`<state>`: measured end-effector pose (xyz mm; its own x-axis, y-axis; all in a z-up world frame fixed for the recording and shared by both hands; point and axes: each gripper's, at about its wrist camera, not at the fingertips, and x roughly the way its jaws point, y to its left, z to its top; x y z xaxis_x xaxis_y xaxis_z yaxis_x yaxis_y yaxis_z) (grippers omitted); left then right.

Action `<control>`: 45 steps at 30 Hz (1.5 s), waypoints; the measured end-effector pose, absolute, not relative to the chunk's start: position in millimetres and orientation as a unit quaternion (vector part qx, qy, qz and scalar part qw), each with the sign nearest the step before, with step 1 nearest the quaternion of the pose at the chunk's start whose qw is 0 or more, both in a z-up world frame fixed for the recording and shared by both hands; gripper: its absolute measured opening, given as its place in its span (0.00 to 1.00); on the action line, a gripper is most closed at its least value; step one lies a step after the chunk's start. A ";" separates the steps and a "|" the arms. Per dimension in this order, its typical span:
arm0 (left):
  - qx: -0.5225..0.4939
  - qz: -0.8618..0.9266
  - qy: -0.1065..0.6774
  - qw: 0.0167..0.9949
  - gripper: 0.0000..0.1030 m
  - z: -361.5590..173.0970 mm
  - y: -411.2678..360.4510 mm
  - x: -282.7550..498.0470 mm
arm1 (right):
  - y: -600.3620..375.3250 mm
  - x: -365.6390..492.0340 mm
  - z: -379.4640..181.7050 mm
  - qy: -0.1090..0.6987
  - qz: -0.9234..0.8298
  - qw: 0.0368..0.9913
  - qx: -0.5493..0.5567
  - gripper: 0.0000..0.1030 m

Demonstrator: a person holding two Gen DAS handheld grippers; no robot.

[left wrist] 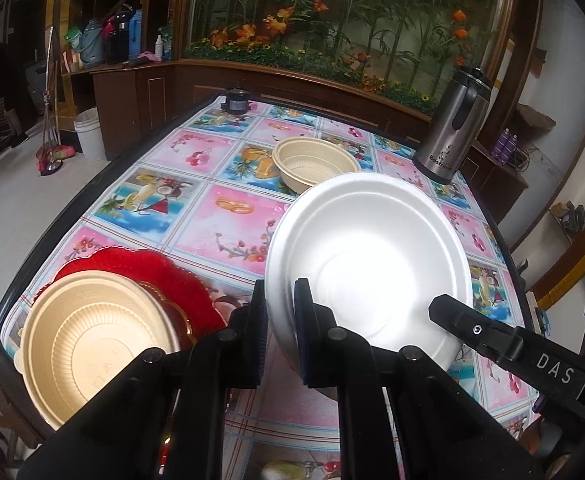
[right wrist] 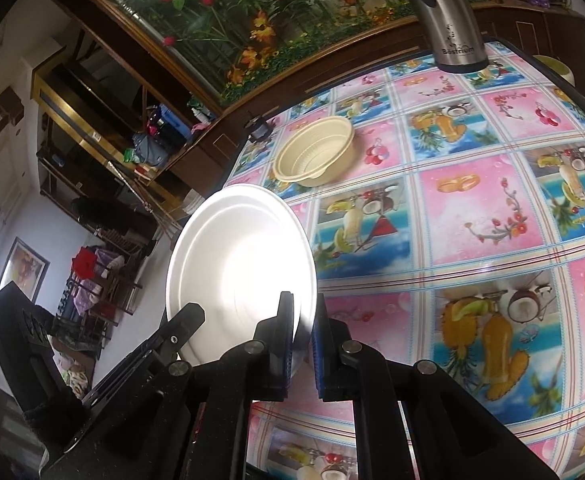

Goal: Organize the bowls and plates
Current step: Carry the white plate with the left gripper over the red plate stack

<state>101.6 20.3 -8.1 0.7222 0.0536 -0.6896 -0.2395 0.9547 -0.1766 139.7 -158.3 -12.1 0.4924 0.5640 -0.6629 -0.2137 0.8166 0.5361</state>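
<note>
Tabletop (left wrist: 196,216) under a glossy pink-and-blue fruit-print cloth carries everything.

White plate (left wrist: 368,256): round, matte, shallow well with a raised ring in the middle, washed out by glare. You've got it lifted clear of the tabletop and tilted, over the right half of the cloth. Both your grippers are on it at once.

Red plate (left wrist: 144,276): scalloped edge, translucent, flat on the near left corner. Near beige bowl (left wrist: 92,344) sits on top of it; ribbed inner wall, flat bottom, rim tab.

Steel jug (left wrist: 452,124) stands upright at the far right edge.

Far beige bowl (left wrist: 312,164): same ribbed type, upright on the cloth behind the white plate, apart from it.

Left gripper (left wrist: 280,332): jaws clenched on the white plate's near-left rim, edge pinched between the pads.

Right gripper (right wrist: 302,344): jaws clamped on the plate's opposite near rim.

Small dark jar (left wrist: 234,100) at the far edge; can't tell more.
</note>
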 end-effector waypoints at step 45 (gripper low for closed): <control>-0.173 0.167 0.330 0.913 0.10 3.5 122.9 27.8 | -33.3 106.9 5.8 0.446 0.343 0.818 0.121 0.08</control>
